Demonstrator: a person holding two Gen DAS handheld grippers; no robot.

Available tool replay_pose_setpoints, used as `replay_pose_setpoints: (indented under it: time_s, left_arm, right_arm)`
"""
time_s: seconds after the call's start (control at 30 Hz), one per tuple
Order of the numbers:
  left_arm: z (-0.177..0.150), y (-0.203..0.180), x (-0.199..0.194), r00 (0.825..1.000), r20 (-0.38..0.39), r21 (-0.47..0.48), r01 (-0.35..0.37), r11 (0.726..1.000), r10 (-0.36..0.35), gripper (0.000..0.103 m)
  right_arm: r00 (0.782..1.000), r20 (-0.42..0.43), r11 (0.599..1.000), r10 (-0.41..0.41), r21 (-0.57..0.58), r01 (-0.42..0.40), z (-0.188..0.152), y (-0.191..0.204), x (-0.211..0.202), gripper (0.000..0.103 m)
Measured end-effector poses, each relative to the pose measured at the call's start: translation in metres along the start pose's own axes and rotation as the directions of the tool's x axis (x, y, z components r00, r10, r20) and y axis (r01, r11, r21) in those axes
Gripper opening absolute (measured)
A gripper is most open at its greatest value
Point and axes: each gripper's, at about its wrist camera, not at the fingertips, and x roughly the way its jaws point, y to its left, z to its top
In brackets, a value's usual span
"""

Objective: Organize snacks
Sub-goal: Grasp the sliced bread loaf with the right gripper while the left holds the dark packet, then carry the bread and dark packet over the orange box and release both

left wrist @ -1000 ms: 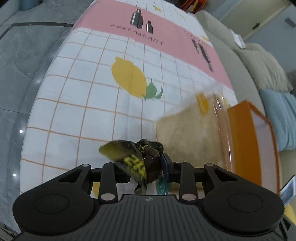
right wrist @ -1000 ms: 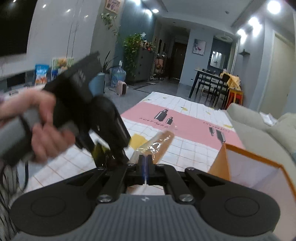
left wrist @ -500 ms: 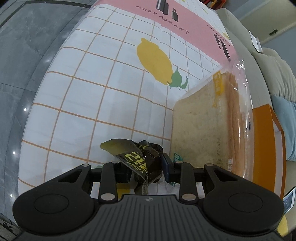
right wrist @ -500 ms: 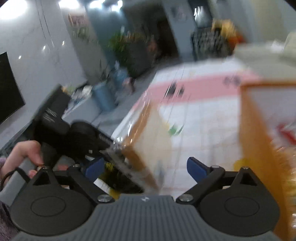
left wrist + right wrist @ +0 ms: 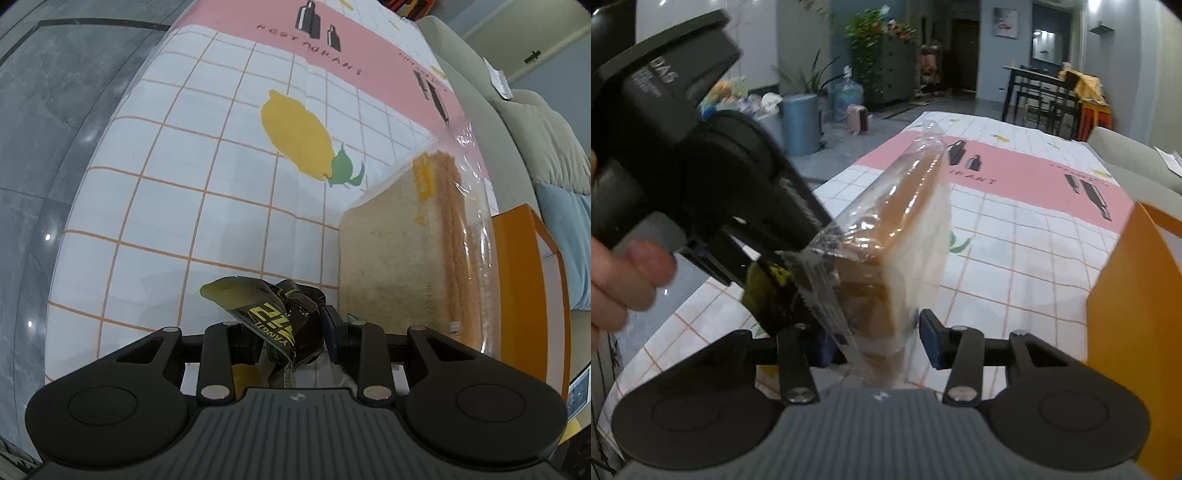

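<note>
My left gripper (image 5: 291,332) is shut on a dark snack packet with yellow print (image 5: 273,314), held above the tablecloth. My right gripper (image 5: 875,339) grips a clear-wrapped sandwich (image 5: 905,236), which stands upright between its blue pads. The sandwich also shows in the left wrist view (image 5: 406,266), just right of the left gripper. The left gripper's body (image 5: 701,177) sits close on the left in the right wrist view, with the packet (image 5: 768,291) under it. An orange box (image 5: 1134,295) stands at the right, also seen in the left wrist view (image 5: 524,295).
The table carries a white grid cloth (image 5: 207,177) with a lemon print and a pink band. A beige sofa (image 5: 517,122) with a blue cushion lies beyond the right edge. Grey floor (image 5: 55,92) lies left of the table.
The sandwich swung and tilted through the views and now stands steadier between the right pads. The left gripper kept its hold on the packet and shifted little.
</note>
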Motion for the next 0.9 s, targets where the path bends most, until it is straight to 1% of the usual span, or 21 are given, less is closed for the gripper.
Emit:
replay_pose_setpoints:
  time_s: [0.03,0.1,0.17,0.23,0.3,0.33,0.37,0.4,0.43,0.47,0.5,0.53,0.57,0.6,0.63,0.67,0.77,0.9]
  left_arm:
    - [0.001,0.000,-0.002,1.000,0.006,0.004,-0.002,1.000,0.002,0.036]
    - [0.000,0.001,-0.008,1.000,0.022,0.013,-0.008,1.000,0.008,0.036]
    - [0.000,0.001,-0.011,0.999,0.032,0.021,-0.013,1.000,0.012,0.036]
    - [-0.001,0.001,-0.012,0.999,0.037,0.029,-0.010,1.000,0.009,0.036]
    - [-0.001,0.001,-0.013,0.999,0.039,0.028,-0.010,1.000,0.009,0.036]
    - [-0.001,0.001,-0.014,0.999,0.040,0.028,-0.011,1.000,0.010,0.036]
    - [-0.001,0.001,-0.015,0.999,0.042,0.029,-0.014,0.999,0.012,0.036]
    - [-0.001,0.002,-0.016,0.999,0.046,0.029,-0.015,0.999,0.014,0.036]
    - [-0.001,0.003,-0.017,0.999,0.049,0.026,-0.015,1.000,0.014,0.036]
    - [0.000,0.004,-0.018,0.998,0.053,0.021,-0.015,1.000,0.014,0.036]
    - [-0.001,0.004,-0.020,0.998,0.062,0.017,-0.013,1.000,0.012,0.036]
    - [-0.001,0.003,-0.021,0.997,0.070,0.021,-0.011,1.000,0.010,0.036]
    - [-0.002,0.004,-0.023,0.997,0.076,0.026,-0.010,1.000,0.008,0.036]
    - [-0.002,0.004,-0.024,0.997,0.079,0.028,-0.012,1.000,0.009,0.036]
    - [-0.002,0.005,-0.025,0.997,0.081,0.028,-0.014,1.000,0.012,0.036]
    - [-0.002,0.006,-0.026,0.997,0.081,0.027,-0.015,1.000,0.013,0.036]
    - [-0.003,0.008,-0.027,0.997,0.082,0.023,-0.013,1.000,0.012,0.036]
    - [-0.001,0.007,-0.034,0.995,0.102,0.020,-0.003,1.000,0.001,0.036]
  right_arm:
    - [1.000,0.006,1.000,-0.004,0.008,0.004,-0.001,-0.002,-0.001,0.035]
    - [1.000,0.009,1.000,-0.028,-0.009,0.029,-0.002,-0.001,-0.006,0.029]
    - [0.999,0.004,0.999,-0.045,-0.009,0.045,-0.004,-0.003,-0.010,0.027]
    - [0.999,-0.004,0.999,-0.039,0.004,0.039,-0.005,-0.006,-0.014,0.026]
    - [0.999,-0.029,0.999,-0.041,-0.009,0.041,-0.006,-0.006,-0.021,0.027]
    - [0.998,-0.046,0.999,-0.046,-0.017,0.046,-0.006,-0.005,-0.023,0.028]
    - [0.997,-0.047,0.998,-0.067,-0.017,0.066,-0.007,-0.003,-0.024,0.034]
    - [0.996,-0.033,0.996,-0.084,-0.002,0.084,-0.008,-0.002,-0.025,0.038]
    - [0.996,-0.015,0.996,-0.086,0.028,0.086,-0.008,-0.003,-0.025,0.043]
    - [0.997,-0.004,0.994,-0.079,0.070,0.080,-0.008,-0.005,-0.022,0.052]
    - [0.997,0.006,0.990,-0.078,0.119,0.076,-0.007,-0.008,-0.015,0.055]
    - [0.996,0.018,0.983,-0.084,0.164,0.080,-0.006,-0.011,-0.008,0.054]
    - [0.995,0.032,0.976,-0.096,0.201,0.088,-0.005,-0.015,-0.002,0.041]
    - [0.994,0.053,0.971,-0.097,0.223,0.083,-0.005,-0.016,0.002,0.032]
    - [0.992,0.076,0.966,-0.100,0.247,0.078,-0.004,-0.019,0.005,0.029]
    - [0.992,0.079,0.962,-0.102,0.260,0.078,-0.004,-0.020,0.007,0.027]
    - [0.987,0.100,0.966,-0.122,0.240,0.095,-0.002,-0.014,0.002,0.023]
    - [0.984,0.120,0.971,-0.129,0.217,0.100,0.005,-0.011,-0.008,0.022]
